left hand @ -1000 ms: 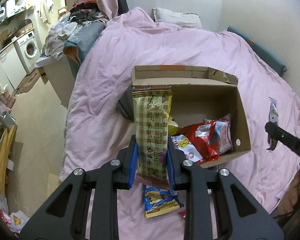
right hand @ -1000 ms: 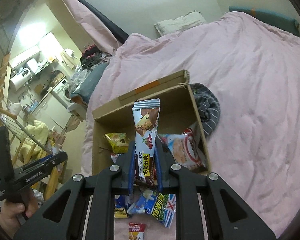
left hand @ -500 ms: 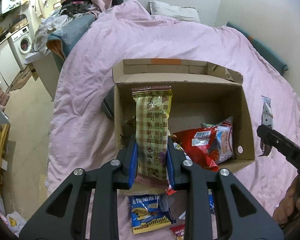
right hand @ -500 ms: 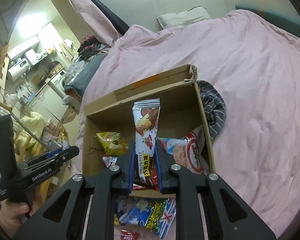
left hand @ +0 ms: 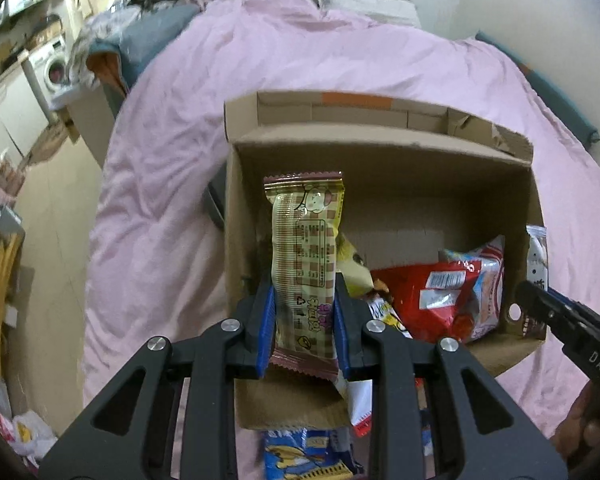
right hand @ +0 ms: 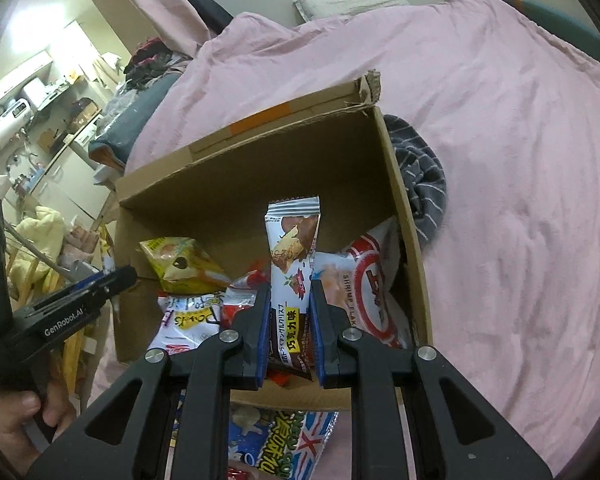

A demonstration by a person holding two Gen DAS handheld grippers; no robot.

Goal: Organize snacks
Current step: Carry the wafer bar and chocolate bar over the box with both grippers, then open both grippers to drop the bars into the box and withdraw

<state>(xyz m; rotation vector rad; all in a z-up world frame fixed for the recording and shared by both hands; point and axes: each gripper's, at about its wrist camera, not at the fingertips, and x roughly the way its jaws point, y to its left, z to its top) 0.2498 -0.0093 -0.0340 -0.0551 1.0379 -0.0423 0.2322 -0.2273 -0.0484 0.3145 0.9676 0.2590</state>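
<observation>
We noted the cardboard box [left hand: 380,168] on the pink bedspread [left hand: 160,200], already holding several packets: a red bag [left hand: 432,300], a shrimp-flake bag [right hand: 364,288] and a yellow pouch [right hand: 180,264] among them. The left gripper [left hand: 304,320] was clenched on a tan checkered snack bar [left hand: 304,256], held upright over the box's left side. The right gripper [right hand: 290,328] was clenched on a white-and-brown chocolate bar [right hand: 292,264], upright over the box's right half. Neither bar had been let go. We judged the sorting partly done: these two awaited dropping in, and at least two packets lay outside by the near wall, a blue packet [left hand: 300,456] and a flag-patterned packet [right hand: 288,432].

The box floor under the heap was hidden. Both outside packets were cut off by the gripper bodies, so we could not count the loose items. A striped grey cloth [right hand: 420,184] lay beside the box, partly hidden by its wall.
</observation>
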